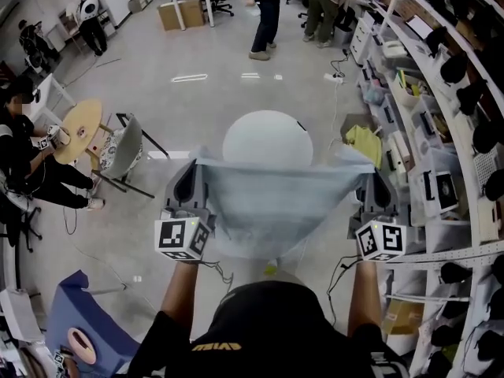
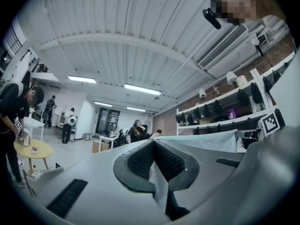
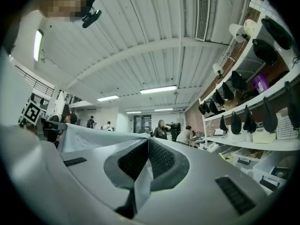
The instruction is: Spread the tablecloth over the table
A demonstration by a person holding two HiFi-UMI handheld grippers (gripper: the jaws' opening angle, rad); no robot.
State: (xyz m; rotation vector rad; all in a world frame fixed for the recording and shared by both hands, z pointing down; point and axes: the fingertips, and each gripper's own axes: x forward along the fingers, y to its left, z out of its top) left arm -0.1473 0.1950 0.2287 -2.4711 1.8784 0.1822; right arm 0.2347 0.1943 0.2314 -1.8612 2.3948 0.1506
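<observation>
A pale blue-grey tablecloth [image 1: 276, 199] hangs stretched between my two grippers in front of my chest. My left gripper [image 1: 190, 181] is shut on its left corner and my right gripper [image 1: 377, 186] on its right corner. Just beyond the cloth's top edge stands the round white table [image 1: 267, 136], partly hidden by the cloth. In the left gripper view the jaws [image 2: 153, 144] pinch a fold of tablecloth [image 2: 162, 184], and its edge runs off to the right. In the right gripper view the jaws [image 3: 148, 142] clamp the tablecloth [image 3: 141, 184], which runs off to the left.
Shelving [image 1: 445, 132] full of bins and gear lines the right side. A yellow cloth [image 1: 364, 142] lies by the table. A grey chair [image 1: 126, 150] and a small wooden table [image 1: 79, 128] with seated people stand at left. People [image 1: 264, 14] stand at the back.
</observation>
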